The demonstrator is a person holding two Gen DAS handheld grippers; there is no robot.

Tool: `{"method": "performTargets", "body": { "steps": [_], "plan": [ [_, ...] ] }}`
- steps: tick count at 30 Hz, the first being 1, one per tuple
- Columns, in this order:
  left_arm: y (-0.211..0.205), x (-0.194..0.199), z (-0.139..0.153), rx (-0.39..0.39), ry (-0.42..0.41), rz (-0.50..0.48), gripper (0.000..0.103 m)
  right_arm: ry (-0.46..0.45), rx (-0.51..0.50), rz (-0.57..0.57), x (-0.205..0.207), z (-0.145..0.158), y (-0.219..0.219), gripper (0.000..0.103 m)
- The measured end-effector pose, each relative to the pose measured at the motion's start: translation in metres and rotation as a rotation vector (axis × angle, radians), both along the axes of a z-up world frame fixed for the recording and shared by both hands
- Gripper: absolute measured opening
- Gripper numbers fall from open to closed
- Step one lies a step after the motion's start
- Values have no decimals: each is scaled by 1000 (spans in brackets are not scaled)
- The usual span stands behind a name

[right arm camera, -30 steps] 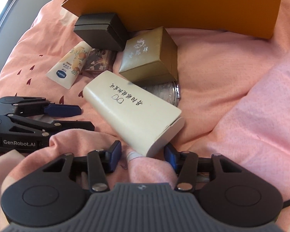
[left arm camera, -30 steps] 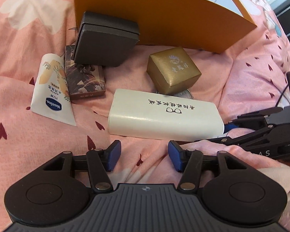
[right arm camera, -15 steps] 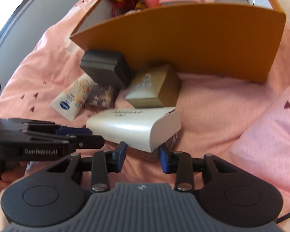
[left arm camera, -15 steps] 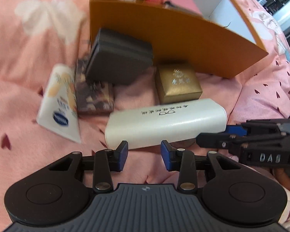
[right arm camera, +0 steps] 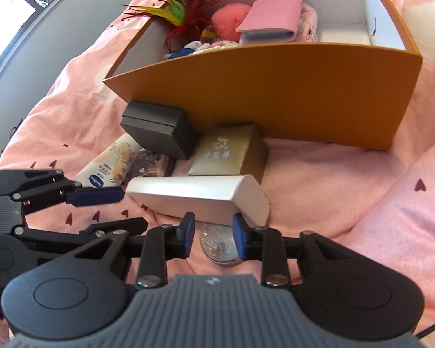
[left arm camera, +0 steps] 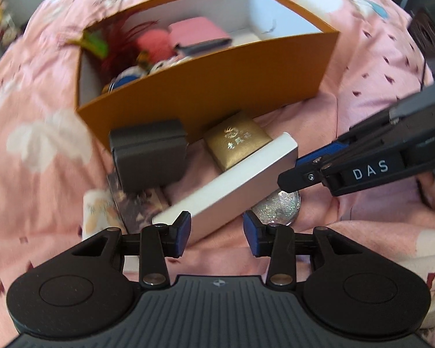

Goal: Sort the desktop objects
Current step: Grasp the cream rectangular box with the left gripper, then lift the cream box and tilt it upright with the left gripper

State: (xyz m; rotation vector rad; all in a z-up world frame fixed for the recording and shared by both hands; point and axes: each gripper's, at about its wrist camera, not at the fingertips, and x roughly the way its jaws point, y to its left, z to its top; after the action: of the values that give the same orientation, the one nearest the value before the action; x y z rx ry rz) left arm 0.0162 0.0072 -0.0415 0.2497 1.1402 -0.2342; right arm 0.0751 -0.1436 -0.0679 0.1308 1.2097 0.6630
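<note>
A long cream case (left arm camera: 232, 185) (right arm camera: 197, 198) is lifted off the pink bedding, one end between the fingers of each gripper. My left gripper (left arm camera: 217, 233) is shut on its left end. My right gripper (right arm camera: 212, 233) is shut on its right end and shows from the side in the left wrist view (left arm camera: 293, 171). A round glittery compact (left arm camera: 278, 207) (right arm camera: 219, 246) lies uncovered beneath the case. Behind stand a gold box (left arm camera: 236, 142) (right arm camera: 229, 153), a dark grey box (left arm camera: 149, 152) (right arm camera: 159, 129), a patterned brown packet (right arm camera: 152, 166) and a Vaseline tube (right arm camera: 110, 165).
An open orange box (left arm camera: 217, 87) (right arm camera: 275, 95) stands at the back, holding a pink wallet (right arm camera: 271, 18), a pink puff (right arm camera: 226, 24), red and green feathers (right arm camera: 182, 14) and small items. Its right part shows white floor. Rumpled pink bedding (right arm camera: 391, 203) rises at right.
Both grippers have closed on the ends of the cream case and raised it. The views have risen, showing inside the orange box. The glittery compact under the case is now exposed.
</note>
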Motion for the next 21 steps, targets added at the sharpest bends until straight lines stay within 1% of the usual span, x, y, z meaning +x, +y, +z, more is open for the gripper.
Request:
{"method": "performTargets", "body": {
  "steps": [1, 3, 5, 8, 10, 14, 18, 21],
  "plan": [
    [-3, 1, -1, 17, -12, -25, 49, -6, -8, -4, -1, 1, -1, 32],
    [-8, 2, -1, 43, -27, -78, 50, -13, -25, -8, -2, 3, -4, 35],
    [-10, 5, -4, 55, -19, -143, 53, -19, -43, -12, -4, 4, -6, 38],
    [-13, 10, -9, 54, -14, -226, 54, -8, -62, -19, -4, 1, -9, 39],
    [-14, 15, -13, 52, 8, -264, 55, 5, -70, -20, -3, -1, -10, 39],
    [-16, 25, -28, 71, 38, -276, 55, 18, -84, -18, -3, -4, -11, 44],
    [-25, 27, -44, 138, 25, -279, 57, 35, -86, -10, -3, -8, -10, 47],
    [-26, 26, -48, 144, 18, -284, 60, 49, -89, -10, -2, -11, -9, 48]
  ]
}}
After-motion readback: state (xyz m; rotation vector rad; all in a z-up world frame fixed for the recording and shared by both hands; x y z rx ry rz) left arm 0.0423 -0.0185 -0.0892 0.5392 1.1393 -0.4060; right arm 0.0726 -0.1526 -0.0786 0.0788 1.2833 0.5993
